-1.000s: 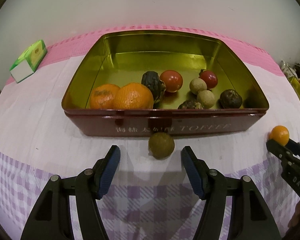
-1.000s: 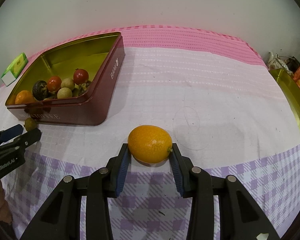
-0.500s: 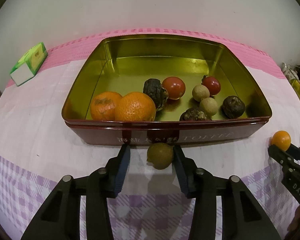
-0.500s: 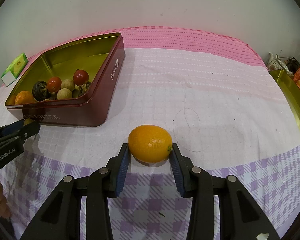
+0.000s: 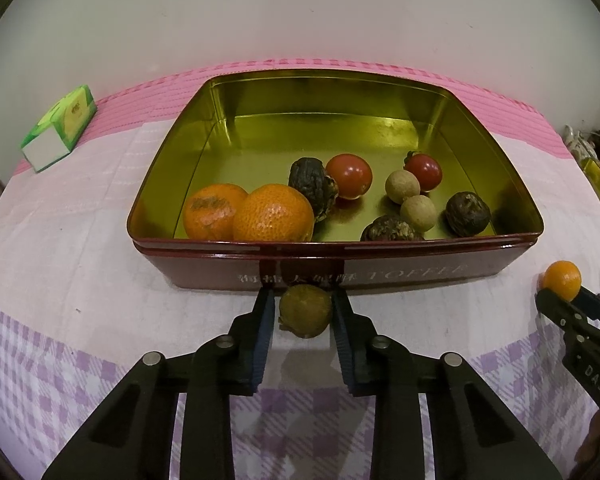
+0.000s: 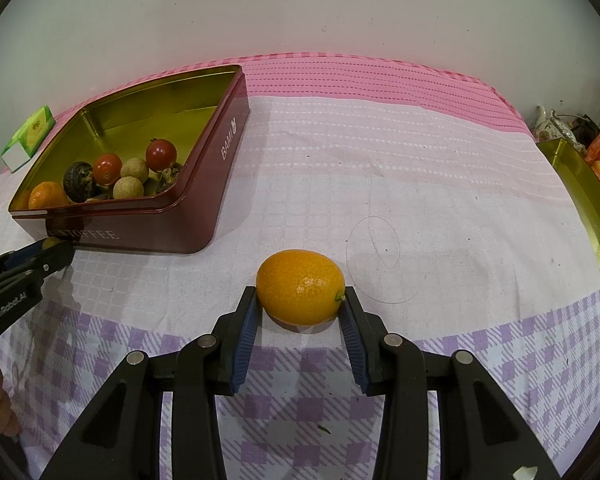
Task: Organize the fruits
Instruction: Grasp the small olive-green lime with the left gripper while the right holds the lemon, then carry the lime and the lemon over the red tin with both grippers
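The left gripper (image 5: 305, 307) has its blue pads closed against both sides of a small greenish-brown round fruit (image 5: 305, 310), which sits between the fingertips just in front of the near wall of a dark red toffee tin (image 5: 400, 276). The fruit seems to rest on the checked tablecloth (image 5: 80, 280), though contact underneath cannot be confirmed.

Beyond the left gripper, inside the gold-lined tin, two mandarins (image 5: 274, 213) lie touching each other at the near left. Right of them are a wrinkled dark fruit (image 5: 312, 186), two cherry tomatoes (image 5: 349, 176), two pale longans (image 5: 418, 211) and two more dark wrinkled fruits (image 5: 467, 214) by the near right corner. Far off to the left of this gripper, a green and white carton (image 5: 60, 128) lies on the pink band of the cloth.

The right gripper (image 6: 300, 300) clamps an orange kumquat (image 6: 300, 287) end to end between its pads, the stem end against the right pad; the kumquat looks to be on or just above the cloth. The tin (image 6: 172, 236) stands ahead and to the left of this gripper, well apart from it. At the far right edge a gold tin lid (image 6: 588, 200) lies on the cloth. Seen from the left wrist camera, the right gripper's tips and kumquat (image 5: 563, 280) show at the right, near the tin's right corner
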### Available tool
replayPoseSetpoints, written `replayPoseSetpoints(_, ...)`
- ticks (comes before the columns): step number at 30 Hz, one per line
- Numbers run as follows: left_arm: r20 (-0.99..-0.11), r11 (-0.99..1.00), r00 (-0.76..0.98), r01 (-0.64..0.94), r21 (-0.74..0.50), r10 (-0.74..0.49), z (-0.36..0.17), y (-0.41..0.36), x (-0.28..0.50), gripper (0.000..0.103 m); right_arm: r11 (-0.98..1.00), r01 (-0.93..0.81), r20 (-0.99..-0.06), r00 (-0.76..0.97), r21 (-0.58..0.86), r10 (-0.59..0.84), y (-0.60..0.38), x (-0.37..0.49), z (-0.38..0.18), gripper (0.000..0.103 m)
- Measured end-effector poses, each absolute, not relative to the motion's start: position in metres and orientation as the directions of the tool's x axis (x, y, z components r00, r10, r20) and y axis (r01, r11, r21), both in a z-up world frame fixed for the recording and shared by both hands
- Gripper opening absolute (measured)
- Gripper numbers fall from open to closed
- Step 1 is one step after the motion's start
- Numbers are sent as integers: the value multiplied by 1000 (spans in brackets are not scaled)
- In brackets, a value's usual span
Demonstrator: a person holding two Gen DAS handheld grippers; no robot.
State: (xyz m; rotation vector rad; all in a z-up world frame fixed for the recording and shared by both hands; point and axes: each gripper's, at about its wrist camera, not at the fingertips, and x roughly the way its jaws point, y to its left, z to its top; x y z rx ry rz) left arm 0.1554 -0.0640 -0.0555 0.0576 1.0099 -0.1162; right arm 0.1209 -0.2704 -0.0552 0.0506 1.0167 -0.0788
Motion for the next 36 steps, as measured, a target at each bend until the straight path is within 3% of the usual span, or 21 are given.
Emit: replayPoseSetpoints(36, -852, 989, 515, 150, -11, -88, -48, -53, 131, 28, 996, 89, -858, 512, -4, -49, -270, 122, -55, 37)
